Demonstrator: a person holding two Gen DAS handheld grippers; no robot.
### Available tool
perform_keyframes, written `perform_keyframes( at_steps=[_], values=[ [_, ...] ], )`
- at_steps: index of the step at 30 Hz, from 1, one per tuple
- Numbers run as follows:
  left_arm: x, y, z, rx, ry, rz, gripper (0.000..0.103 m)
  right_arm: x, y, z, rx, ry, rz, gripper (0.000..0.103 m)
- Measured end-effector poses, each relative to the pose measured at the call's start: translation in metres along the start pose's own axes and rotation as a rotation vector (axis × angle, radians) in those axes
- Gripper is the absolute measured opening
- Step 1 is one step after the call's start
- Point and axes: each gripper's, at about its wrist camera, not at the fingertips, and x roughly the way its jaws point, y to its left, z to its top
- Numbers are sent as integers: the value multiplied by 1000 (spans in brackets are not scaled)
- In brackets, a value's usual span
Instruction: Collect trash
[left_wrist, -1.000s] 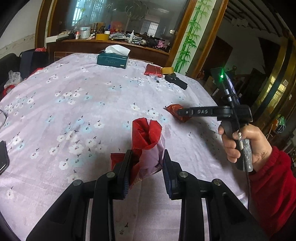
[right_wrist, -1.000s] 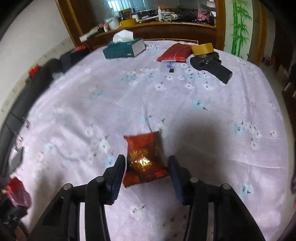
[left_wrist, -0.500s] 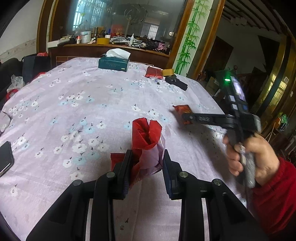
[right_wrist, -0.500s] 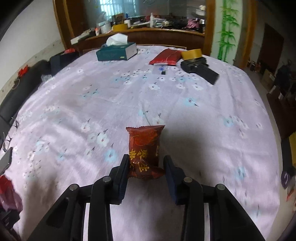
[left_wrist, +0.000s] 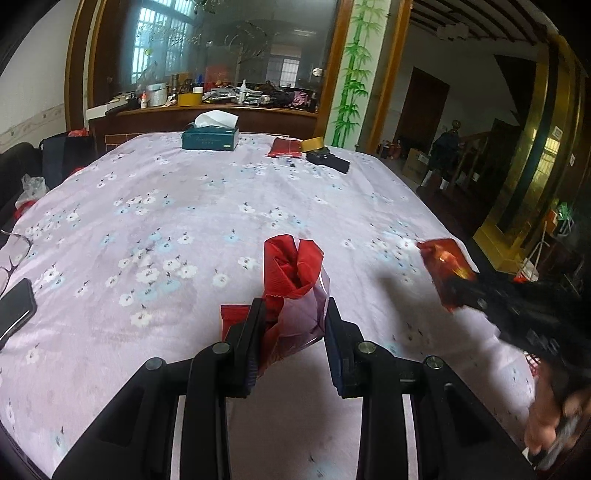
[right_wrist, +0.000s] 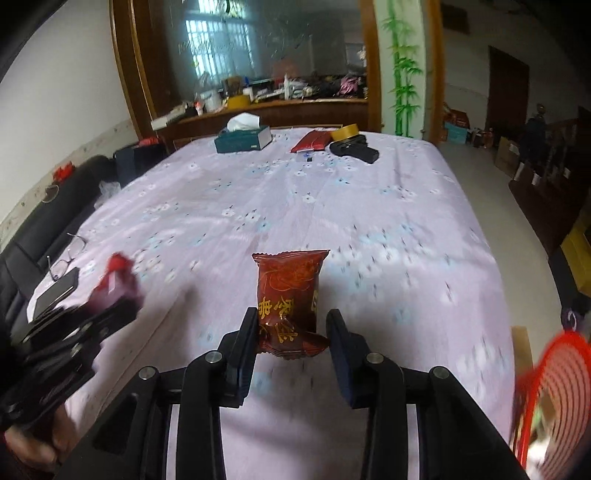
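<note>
My left gripper (left_wrist: 291, 328) is shut on a crumpled red and clear plastic wrapper (left_wrist: 293, 280), held above the flowered tablecloth (left_wrist: 166, 221). My right gripper (right_wrist: 291, 332) is shut on a dark red snack packet (right_wrist: 290, 295) with gold writing, lifted off the cloth. The packet also shows in the left wrist view (left_wrist: 445, 271) at the right, blurred. The left gripper and its wrapper (right_wrist: 116, 275) show blurred at the left of the right wrist view.
At the far end lie a green tissue box (left_wrist: 209, 138), a red pouch (left_wrist: 284, 147), a tape roll (left_wrist: 312, 144) and a black case (left_wrist: 328, 159). A phone (left_wrist: 14, 306) and glasses (left_wrist: 11, 254) lie at the left edge. A red mesh basket (right_wrist: 554, 373) is at the right.
My right gripper closed on the snack packet and lifted it off the cloth, moving back and right. My left gripper kept its wrapper and rose a little.
</note>
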Motion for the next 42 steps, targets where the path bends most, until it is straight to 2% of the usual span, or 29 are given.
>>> perform_keyframes(
  at_steps=[4, 11, 42],
  values=[
    [-9, -13, -10, 36, -16, 14, 29, -28, 4, -29, 23, -55, -22, 40],
    [-12, -26, -23, 66, -8, 28, 29, -45, -1, -62, 87, -56, -2, 40],
    [-10, -30, -30, 91, -1, 53, 29, -45, 4, -70, 92, -39, -1, 40]
  ],
)
